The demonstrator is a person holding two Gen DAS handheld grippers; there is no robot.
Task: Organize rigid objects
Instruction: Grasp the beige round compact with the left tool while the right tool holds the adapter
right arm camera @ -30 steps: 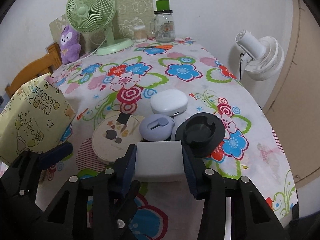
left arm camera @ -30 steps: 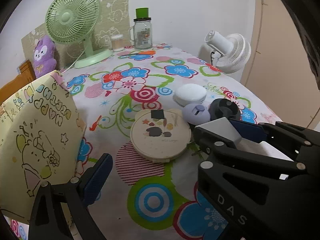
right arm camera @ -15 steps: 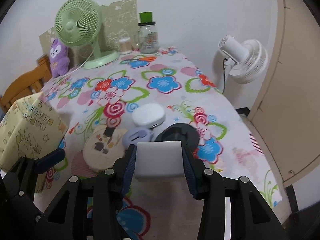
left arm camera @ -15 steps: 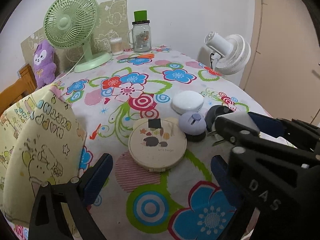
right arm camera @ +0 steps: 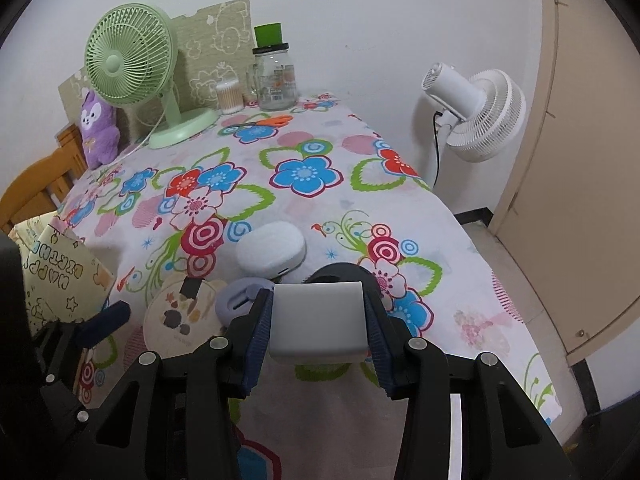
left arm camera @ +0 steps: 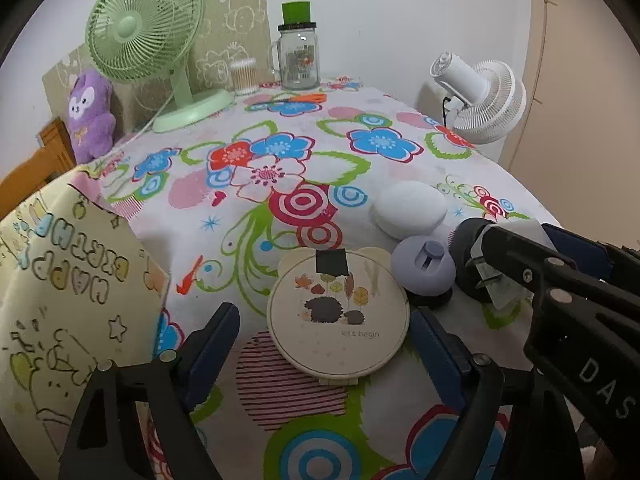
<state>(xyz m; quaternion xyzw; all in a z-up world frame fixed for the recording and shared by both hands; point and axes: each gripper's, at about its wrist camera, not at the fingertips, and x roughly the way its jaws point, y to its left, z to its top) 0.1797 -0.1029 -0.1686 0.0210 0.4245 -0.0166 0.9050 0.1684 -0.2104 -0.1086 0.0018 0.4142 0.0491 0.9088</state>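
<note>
Lifted since before, right gripper (right arm camera: 318, 320) clamps white block (right arm camera: 318, 322), hiding black holder (right arm camera: 340, 274); left gripper (left arm camera: 324, 344), narrowing, holds nothing.

Printed cloth (left arm camera: 280, 152) with a soft matt weave covers the counter, and on it sits a round cream case (left arm camera: 338, 314) in smooth, faintly scuffed plastic beside a matt white oval case (left arm camera: 408, 210). The grey-white block (right arm camera: 318, 326) looks like satin plastic, clamped between ribbed blue rubbery pads (right arm camera: 258, 344). At the back, clear glossy glass jar (left arm camera: 298, 62), fuzzy purple plush (left arm camera: 90, 114), pale green plastic fan (left arm camera: 144, 26).
</note>
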